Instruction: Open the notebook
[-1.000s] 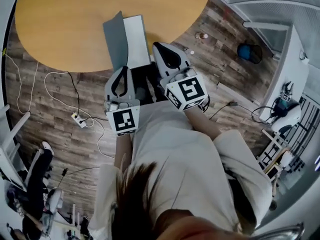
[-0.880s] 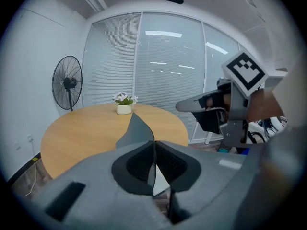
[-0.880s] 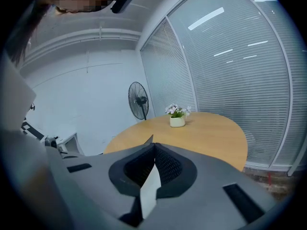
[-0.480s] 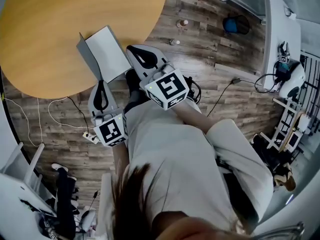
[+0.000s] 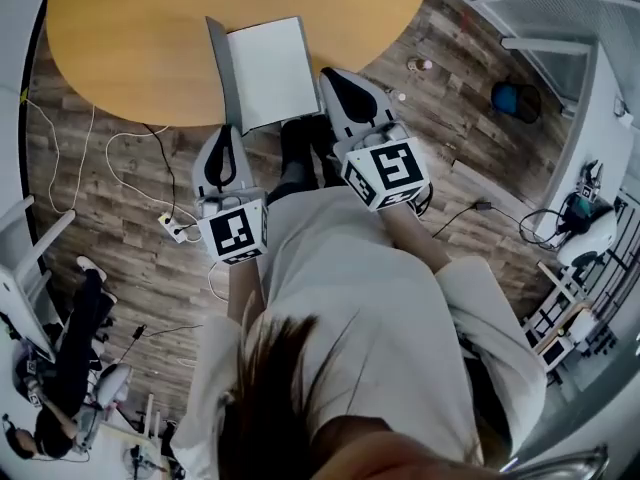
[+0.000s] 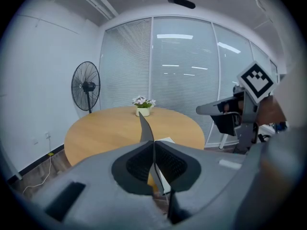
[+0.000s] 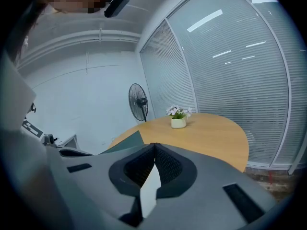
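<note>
Bare tabletop (image 5: pixel 120 58) lies open to the left and beyond. At its near edge, the left claw (image 5: pixel 226 133) pinches the notebook's (image 5: pixel 268 68) grey cover (image 5: pixel 221 68), raised upright. The right claw (image 5: pixel 327 76) is clamped on the white page (image 7: pixel 149 186) at its right edge.

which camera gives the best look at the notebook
The head view: the notebook lies whole on the table, grey cover raised, white page showing. The left gripper view shows only the cover edge-on in the left claw; the right gripper view shows a strip of page in the right claw and a cover corner.
</note>
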`<state>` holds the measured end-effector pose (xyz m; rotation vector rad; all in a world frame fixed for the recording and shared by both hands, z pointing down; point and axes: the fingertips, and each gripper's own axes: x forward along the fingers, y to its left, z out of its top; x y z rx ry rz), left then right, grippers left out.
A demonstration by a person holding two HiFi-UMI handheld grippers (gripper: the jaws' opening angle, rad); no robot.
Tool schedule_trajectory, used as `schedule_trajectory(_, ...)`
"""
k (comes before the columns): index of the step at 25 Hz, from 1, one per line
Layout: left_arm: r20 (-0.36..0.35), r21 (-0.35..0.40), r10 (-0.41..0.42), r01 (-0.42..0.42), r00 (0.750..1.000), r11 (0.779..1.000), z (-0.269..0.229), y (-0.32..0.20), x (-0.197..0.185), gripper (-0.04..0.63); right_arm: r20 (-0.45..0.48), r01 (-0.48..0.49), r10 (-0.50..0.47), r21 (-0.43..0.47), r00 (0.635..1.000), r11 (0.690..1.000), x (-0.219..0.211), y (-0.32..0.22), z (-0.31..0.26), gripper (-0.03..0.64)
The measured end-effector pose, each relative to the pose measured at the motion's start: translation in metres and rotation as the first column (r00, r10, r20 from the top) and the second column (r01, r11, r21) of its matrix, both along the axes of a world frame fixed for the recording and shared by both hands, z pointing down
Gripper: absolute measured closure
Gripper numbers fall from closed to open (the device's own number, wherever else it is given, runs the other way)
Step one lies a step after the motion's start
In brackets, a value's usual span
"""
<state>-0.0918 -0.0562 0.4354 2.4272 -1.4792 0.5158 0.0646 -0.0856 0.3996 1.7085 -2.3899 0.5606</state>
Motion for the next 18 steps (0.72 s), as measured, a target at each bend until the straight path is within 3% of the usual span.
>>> schedule_trajectory(18, 0.017, -0.019, -0.205, 0.205, 0.979, 0.979, 0.025, -0.013, -0.075, 0.569, -0.029, 0.082, -0.083, -0.028, 0.996, 0.996, -0.034, -0.013, 0.008, 0.615)
